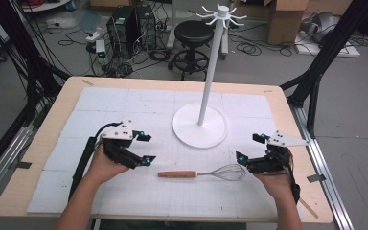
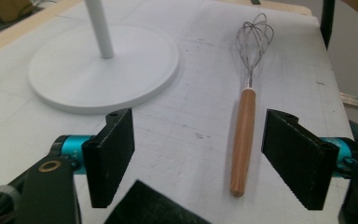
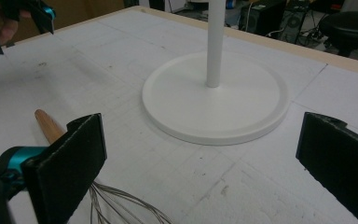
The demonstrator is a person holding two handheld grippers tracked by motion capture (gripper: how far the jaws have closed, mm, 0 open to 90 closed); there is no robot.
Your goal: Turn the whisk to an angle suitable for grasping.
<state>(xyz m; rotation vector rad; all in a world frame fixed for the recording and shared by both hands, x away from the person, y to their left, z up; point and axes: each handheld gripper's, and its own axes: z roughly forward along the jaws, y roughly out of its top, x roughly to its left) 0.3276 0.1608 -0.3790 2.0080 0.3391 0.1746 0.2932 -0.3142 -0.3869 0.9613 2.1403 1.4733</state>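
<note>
Whisk (image 1: 202,173) — a wire-headed one with a pale wooden handle — is seen lying flat on the white gridded table mat (image 1: 124,105), between the two grippers, its handle pointing toward the left gripper (image 1: 145,148) and its wire head just beside the right gripper (image 1: 250,148). Nothing is held: both grippers are seen with jaws spread wide and empty. In the left gripper view the handle lies on the mat between the open jaws, untouched. Behind the whisk a white hook stand with a round base (image 1: 200,125) is placed. Beyond the table a black stool (image 1: 193,33) stands. In the right gripper view the whisk's head is cut off by the lower edge and part of its handle is hidden behind a jaw.
</note>
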